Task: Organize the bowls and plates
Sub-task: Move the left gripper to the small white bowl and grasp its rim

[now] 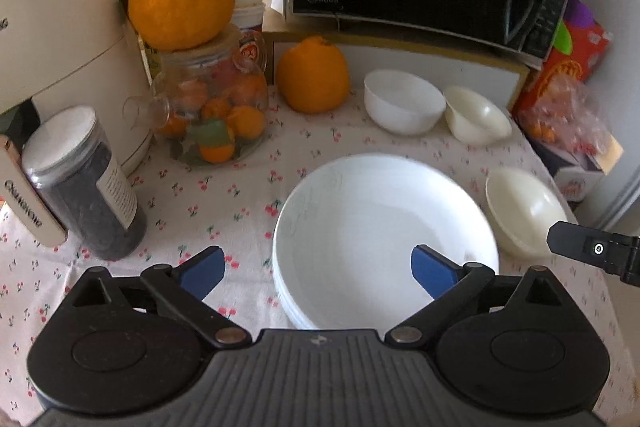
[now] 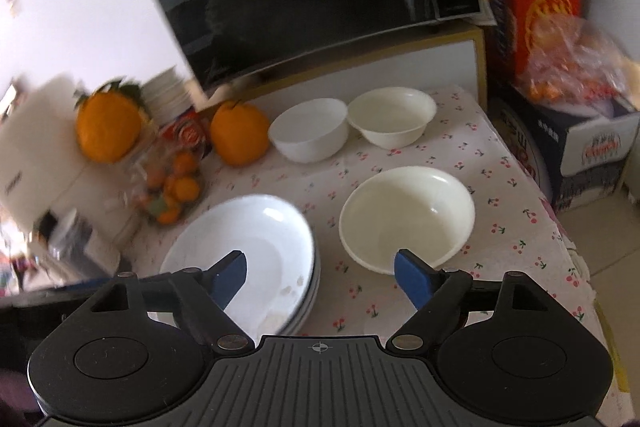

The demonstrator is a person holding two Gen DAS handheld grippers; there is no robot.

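With the white glazed plates stacked [image 2: 244,247] as landmark, your left gripper [image 1: 318,273] and right gripper [image 2: 319,277] gape wide, holding nothing; next, you likely seize the cream shallow bowl [image 2: 406,217] just right of it for nesting.

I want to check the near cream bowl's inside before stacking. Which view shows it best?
The right wrist view: the cream bowl sits whole, its inside open to the camera. The left wrist view catches it at the edge, tilted and partly behind the right gripper.
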